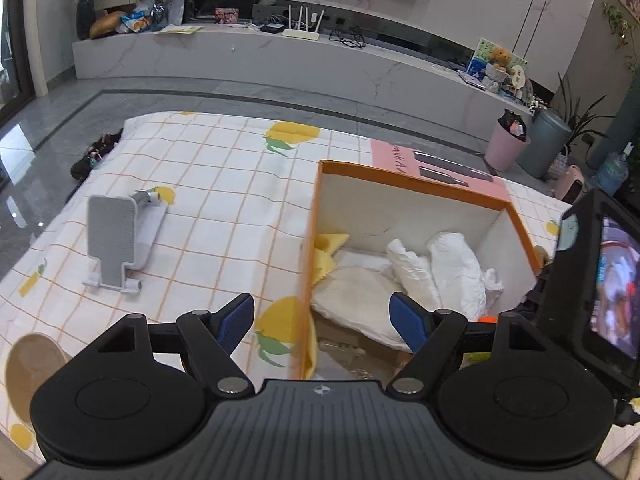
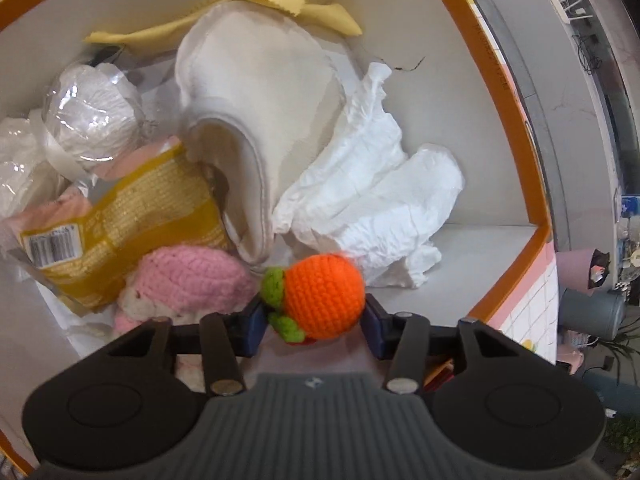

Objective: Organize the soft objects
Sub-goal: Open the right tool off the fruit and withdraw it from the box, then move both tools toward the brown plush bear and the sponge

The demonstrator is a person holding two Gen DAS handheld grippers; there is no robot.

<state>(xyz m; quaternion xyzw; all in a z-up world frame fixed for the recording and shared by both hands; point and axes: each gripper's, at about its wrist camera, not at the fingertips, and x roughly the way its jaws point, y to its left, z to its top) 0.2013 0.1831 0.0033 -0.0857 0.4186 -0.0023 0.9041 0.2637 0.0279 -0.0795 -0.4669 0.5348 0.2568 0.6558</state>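
a bed [image 1: 208,184] in a lemon-print checked sheet — on it an orange-rimmed box [image 1: 408,178] and a grey stand [image 1: 116,240].

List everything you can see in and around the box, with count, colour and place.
box: one, orange rim, white inside, on checked cloth
crochet orange: one, orange with green leaves, between right pads
crochet toy: one, pink, in box
snack packet: one, yellow, in box
yellow cloth: one, far corner
white cloths: several, in box
phone stand: one, grey, on cloth
left hand-held gripper: open, empty
right hand-held gripper: around the orange
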